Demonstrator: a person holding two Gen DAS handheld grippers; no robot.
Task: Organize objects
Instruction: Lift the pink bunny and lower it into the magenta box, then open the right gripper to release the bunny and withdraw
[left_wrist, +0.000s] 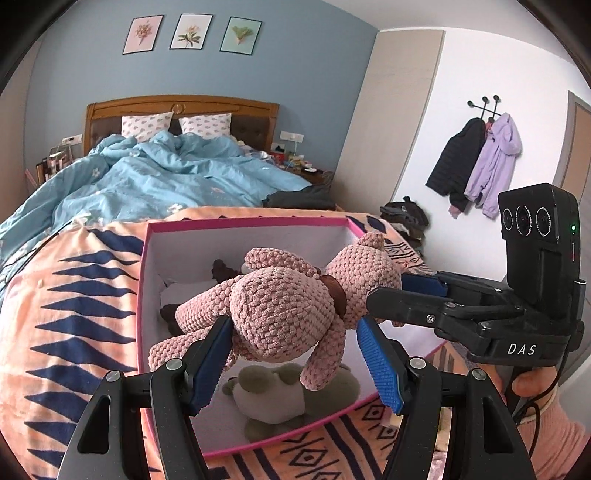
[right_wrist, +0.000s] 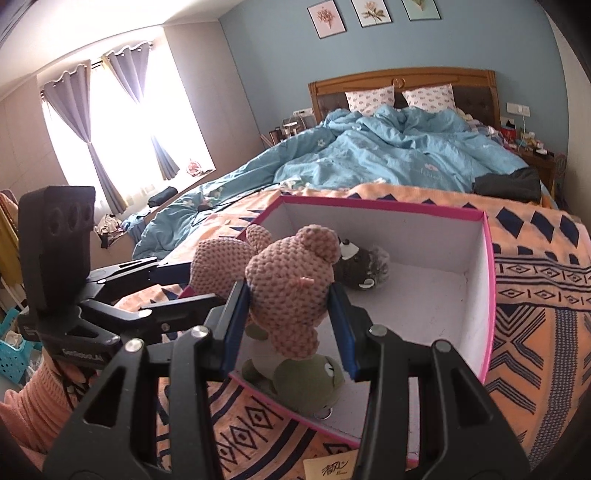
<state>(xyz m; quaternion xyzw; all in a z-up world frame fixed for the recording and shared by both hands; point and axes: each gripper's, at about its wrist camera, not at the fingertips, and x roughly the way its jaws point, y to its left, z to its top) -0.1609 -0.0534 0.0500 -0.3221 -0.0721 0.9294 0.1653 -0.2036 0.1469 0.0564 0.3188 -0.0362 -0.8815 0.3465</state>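
Holding the pink crocheted bear over the pink-rimmed box, I am using both grippers so the floppy toy hangs level instead of folding. In the left wrist view, the left gripper is spread wide around the bear's belly: the pad at 9 o'clock is touching the knit, while the pad at 3 o'clock is standing apart from it, so I am judging this side to be cradling, not clamping. The right gripper is coming in from 3 o'clock onto the head end; in its own view, the right gripper has its 2 blue pads pressing either side of the head, partly closed on it.

The box is sitting on the orange patterned blanket at the foot of the bed, which is keeping it flat and within reach. 2 toys are already lying inside: a green plush at the near corner, directly under the bear, and a dark plush toward 12 o'clock. I am judging the white floor between them to be the better landing spot, so the bear is not stacking on the green one.
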